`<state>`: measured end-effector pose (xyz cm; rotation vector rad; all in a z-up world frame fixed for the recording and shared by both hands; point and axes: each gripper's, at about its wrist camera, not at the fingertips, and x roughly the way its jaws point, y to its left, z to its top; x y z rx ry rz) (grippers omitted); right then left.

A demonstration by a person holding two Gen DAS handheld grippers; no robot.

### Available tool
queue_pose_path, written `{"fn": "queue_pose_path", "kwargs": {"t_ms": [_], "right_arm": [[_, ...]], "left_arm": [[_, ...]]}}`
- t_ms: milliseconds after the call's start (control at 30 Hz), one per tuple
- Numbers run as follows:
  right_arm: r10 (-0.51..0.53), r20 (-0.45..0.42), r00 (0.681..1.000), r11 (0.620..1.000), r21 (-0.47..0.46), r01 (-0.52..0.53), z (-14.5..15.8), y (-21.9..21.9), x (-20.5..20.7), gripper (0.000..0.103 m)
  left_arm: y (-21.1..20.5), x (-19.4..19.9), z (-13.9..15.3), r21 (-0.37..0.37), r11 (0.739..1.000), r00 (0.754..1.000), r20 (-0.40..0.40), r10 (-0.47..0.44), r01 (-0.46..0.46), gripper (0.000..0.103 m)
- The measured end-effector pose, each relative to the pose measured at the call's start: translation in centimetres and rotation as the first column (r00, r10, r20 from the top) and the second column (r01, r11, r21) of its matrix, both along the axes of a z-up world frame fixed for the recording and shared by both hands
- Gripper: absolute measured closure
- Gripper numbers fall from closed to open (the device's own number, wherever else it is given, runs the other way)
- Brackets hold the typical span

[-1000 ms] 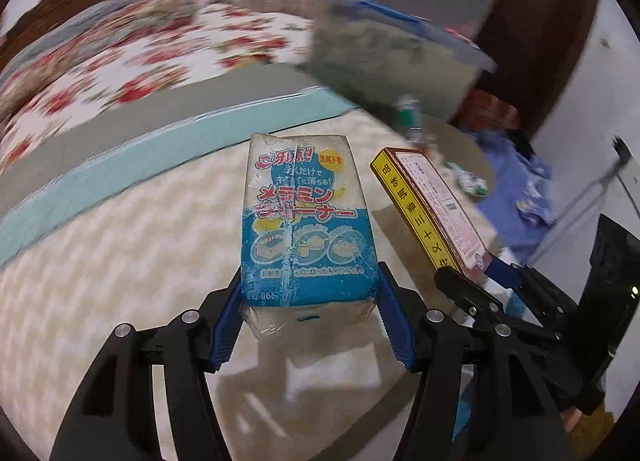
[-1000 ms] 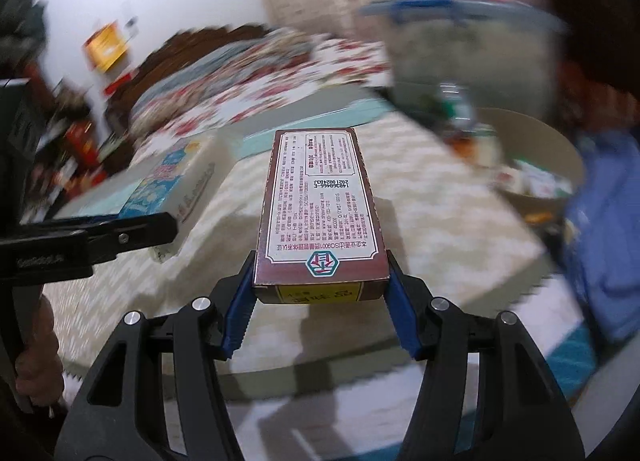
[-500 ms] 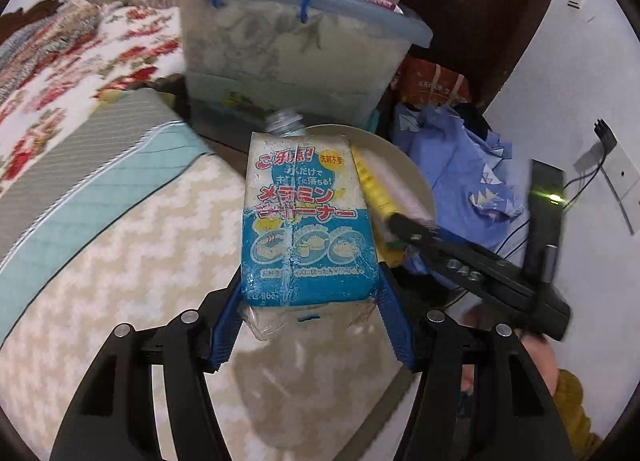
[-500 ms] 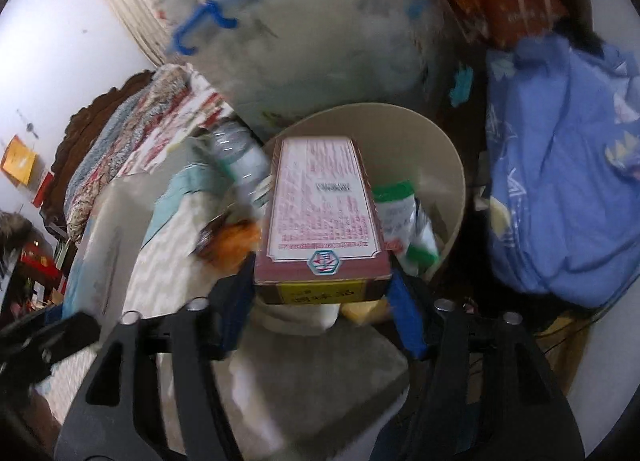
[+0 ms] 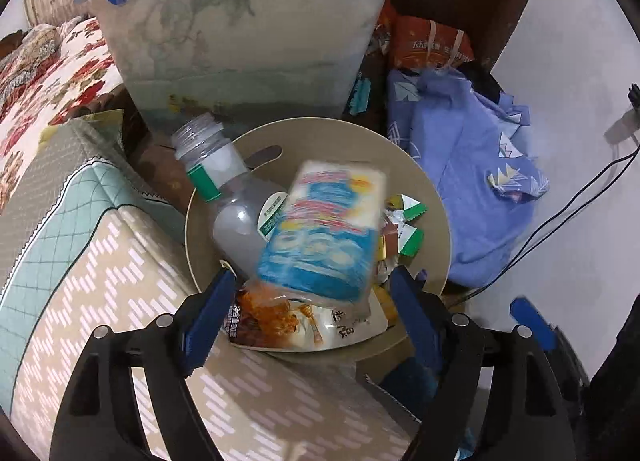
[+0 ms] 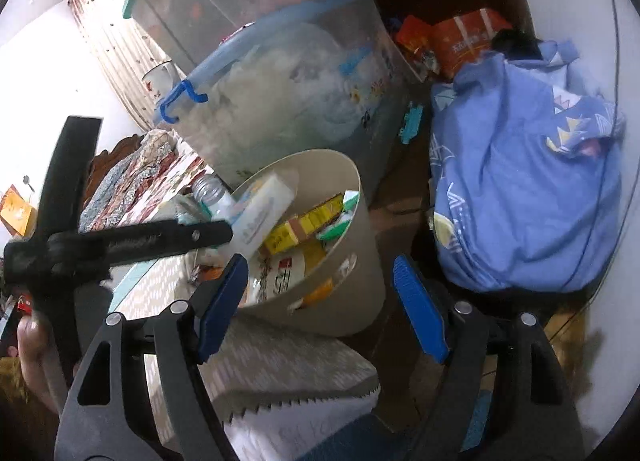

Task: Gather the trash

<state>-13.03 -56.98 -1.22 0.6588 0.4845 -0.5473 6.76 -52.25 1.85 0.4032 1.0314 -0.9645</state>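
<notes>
A beige round trash bin stands beside the bed, filled with a clear plastic bottle, wrappers and a snack bag. My left gripper is open just above the bin's near rim. The blue and white sponge pack, blurred, is free of the blue pads and dropping into the bin. My right gripper is open and empty in front of the bin. The maroon and yellow box lies inside the bin. The sponge pack shows there too, beside the left gripper's finger.
A large clear storage tub with a blue lid stands behind the bin. A pile of blue cloth lies to the right, with orange bags behind it. The bed's patterned cover is at the left. A black cable runs along the floor.
Both grippers have opened over the bin. The right let the maroon box fall into it. The left let go of the sponge pack, which is falling in.
</notes>
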Motion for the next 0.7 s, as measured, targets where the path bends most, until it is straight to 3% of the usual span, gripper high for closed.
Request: {"fn": "queue_pose_path", "kwargs": {"t_ms": [233,500,700], "right_arm": [[0.072,0.010,0.997,0.997,0.016,-0.073,0.2,2.2,0.0,0.027],[0.158,0.011,0.987,0.987,0.032,-0.158,1.0,6.9,0.4,0.027],[0.232,0.006,0.973,0.972,0.024,-0.232,1.8,10.9,0.8,0.027]], "left_arm": [[5.3,-0.1,2.2,-0.048,0.997,0.998,0.028,0.056,-0.054,0.026],[14.7,-1.3,4.1,-0.114,0.978,0.982,0.061,0.181,-0.174,0.023],[21.1,-2.6,4.0,-0.099,0.961,0.958,0.105,0.267,-0.257,0.023]]}}
